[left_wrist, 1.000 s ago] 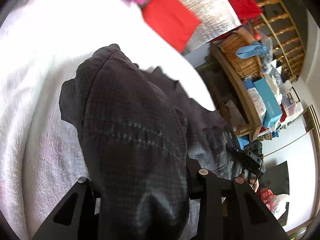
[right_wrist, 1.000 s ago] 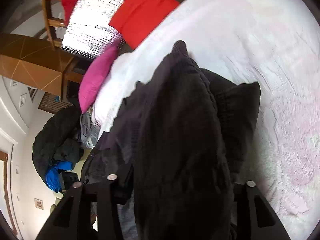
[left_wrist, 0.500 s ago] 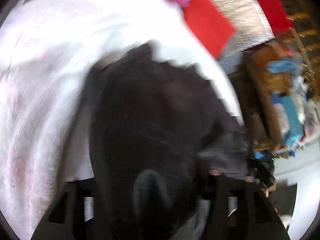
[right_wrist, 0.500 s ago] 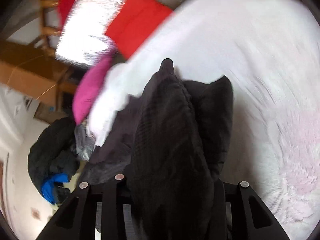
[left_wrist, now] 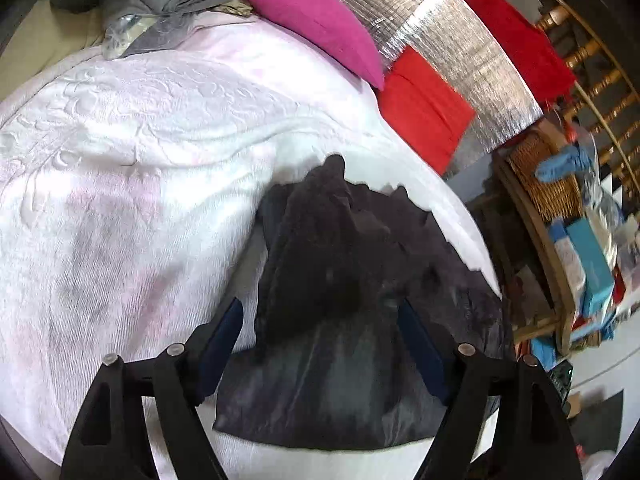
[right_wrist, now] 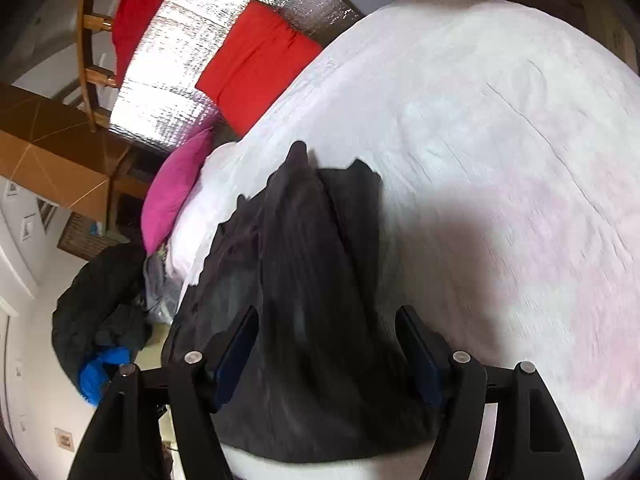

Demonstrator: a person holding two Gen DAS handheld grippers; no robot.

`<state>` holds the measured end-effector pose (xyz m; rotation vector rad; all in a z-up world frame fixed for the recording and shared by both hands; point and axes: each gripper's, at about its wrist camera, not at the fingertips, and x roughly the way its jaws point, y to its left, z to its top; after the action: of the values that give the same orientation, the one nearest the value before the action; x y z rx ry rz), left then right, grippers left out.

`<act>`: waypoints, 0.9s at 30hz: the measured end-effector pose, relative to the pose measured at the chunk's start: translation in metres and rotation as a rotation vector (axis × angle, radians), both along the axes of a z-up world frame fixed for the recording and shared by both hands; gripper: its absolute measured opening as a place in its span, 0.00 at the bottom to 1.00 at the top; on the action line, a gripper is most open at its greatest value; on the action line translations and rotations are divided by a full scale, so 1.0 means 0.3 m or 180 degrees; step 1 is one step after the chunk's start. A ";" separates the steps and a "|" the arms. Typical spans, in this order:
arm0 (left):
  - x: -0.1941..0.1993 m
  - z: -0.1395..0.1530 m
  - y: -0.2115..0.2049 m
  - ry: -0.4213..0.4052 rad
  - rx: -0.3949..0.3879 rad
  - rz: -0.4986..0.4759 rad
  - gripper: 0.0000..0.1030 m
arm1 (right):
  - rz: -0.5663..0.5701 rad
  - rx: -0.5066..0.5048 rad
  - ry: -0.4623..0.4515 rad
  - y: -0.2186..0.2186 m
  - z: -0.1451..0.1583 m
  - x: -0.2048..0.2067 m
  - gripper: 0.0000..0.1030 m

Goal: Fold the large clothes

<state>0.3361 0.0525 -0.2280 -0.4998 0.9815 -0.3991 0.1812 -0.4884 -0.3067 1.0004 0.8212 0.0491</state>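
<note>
Both your grippers are letting go where a second ago they were clamping the dark garment (left_wrist: 340, 300): the left gripper (left_wrist: 320, 344) and right gripper (right_wrist: 326, 350) are opening, cloth lying loose between the fingers. That garment is sitting bunched near the edge of the white bed (left_wrist: 120, 160), so you are risking it sliding off or the fold slumping. Only your right view is showing the black coat pile (right_wrist: 100, 312); only your left, the wicker basket (left_wrist: 548, 184).

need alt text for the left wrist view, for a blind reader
A dark garment lies bunched on a white bedspread, between the opening fingers of the left gripper, which do not press it. A pink cushion and a red cushion sit behind.
</note>
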 end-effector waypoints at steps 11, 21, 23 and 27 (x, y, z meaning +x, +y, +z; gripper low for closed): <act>0.055 -0.117 -0.004 0.0444 0.0244 0.0094 0.80 | -0.0266 -0.0176 0.0397 0.034 -0.057 -0.051 0.61; -0.027 0.085 0.003 -0.0555 0.0195 0.0323 0.79 | -0.0524 -0.1123 -0.0330 0.095 0.218 0.091 0.64; -0.017 0.080 -0.061 -0.0540 0.0327 0.0159 0.79 | -0.0450 -0.1203 -0.0139 0.095 0.198 0.208 0.62; -0.044 0.084 -0.190 -0.0574 0.0593 -0.0199 0.79 | -0.0440 -0.1254 -0.0046 0.090 0.172 0.320 0.61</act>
<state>0.3228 -0.0045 -0.2028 -0.2603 0.8513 -0.3971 0.2772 -0.4614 -0.2551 0.6803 0.7116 -0.2167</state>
